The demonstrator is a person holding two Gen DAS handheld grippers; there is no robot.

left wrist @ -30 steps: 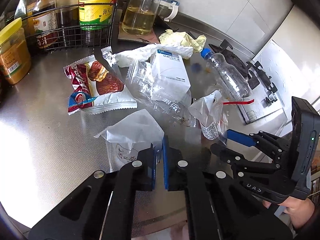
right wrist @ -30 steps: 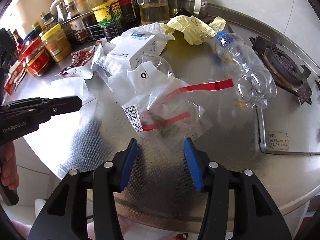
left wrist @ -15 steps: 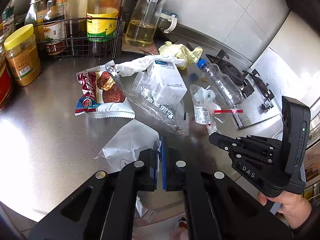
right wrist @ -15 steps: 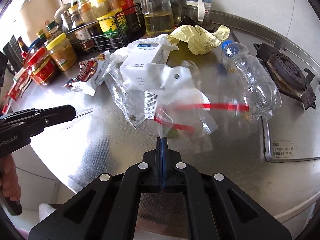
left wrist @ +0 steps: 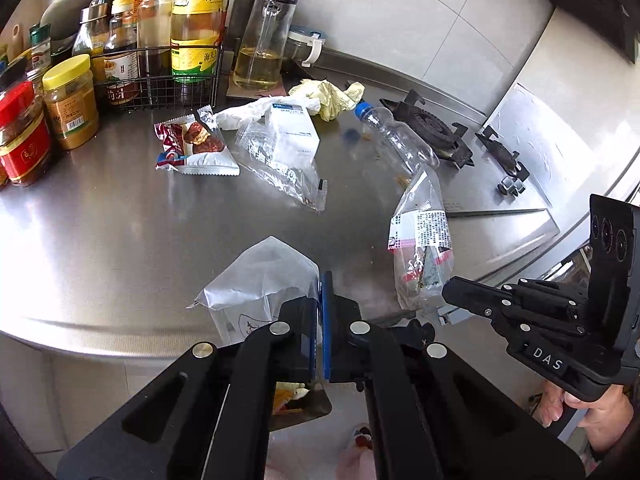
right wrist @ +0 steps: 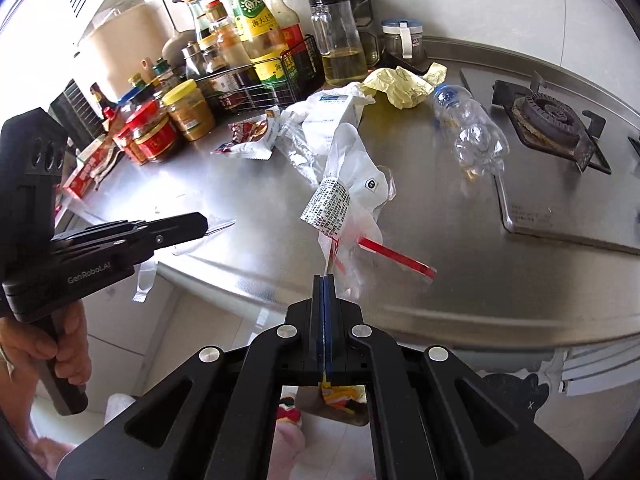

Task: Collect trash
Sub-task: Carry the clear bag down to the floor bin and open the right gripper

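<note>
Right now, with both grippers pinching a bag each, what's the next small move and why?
Probably carry both bags off the counter edge toward wherever the trash goes. The right gripper is shut on the clear bag with the red strip, already lifted. The left gripper is shut on the white bag at the steel counter's front edge. No bin shows.

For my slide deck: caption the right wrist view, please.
Right gripper shut on a clear red-strip bag, lifting it over the steel counter.
</note>
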